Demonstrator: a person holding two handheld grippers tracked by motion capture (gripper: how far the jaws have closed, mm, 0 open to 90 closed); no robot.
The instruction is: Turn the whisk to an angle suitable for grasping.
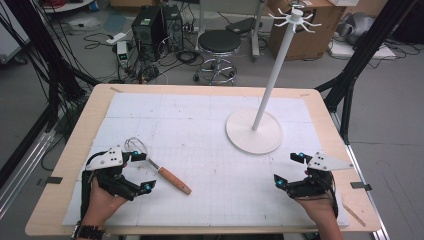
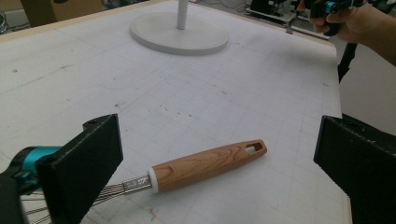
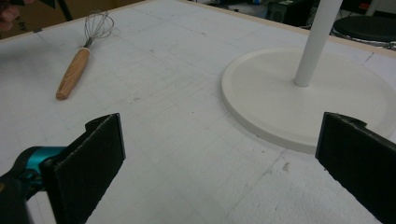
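While the person's forearms come in from the near edge in the high view, the left gripper sits over the wire end of a small metal whisk with a light wooden handle, which lies flat on the white gridded mat of the bench, wires toward the left gripper and handle running off toward the near middle. Its jaws stand wide apart and hold nothing. The right gripper rests near the right edge, jaws also wide and empty, well apart from the whisk. A white stand with a round base, a tall pole and hooks at its top rises at the far right of the mat.

From the left gripper view, the whisk lies between the two black jaws, the wooden handle slanting up to the right and showing a slot at its tip; the wire bundle passes just beside the left jaw. The stand's round base lies farther off.

Seen from the right gripper view, the jaws gape over bare mat, with the stand's base near the right jaw and the whisk far off at the upper left.

The step in hand looks like a grasp of the whisk by the left gripper. To do it well, the jaws would best turn square across the handle, centre on the wood rather than the springy wires, and go down to the mat before closing, so the handle does not roll away. Leaving the slotted tip free would probably help if it is meant for a hook.
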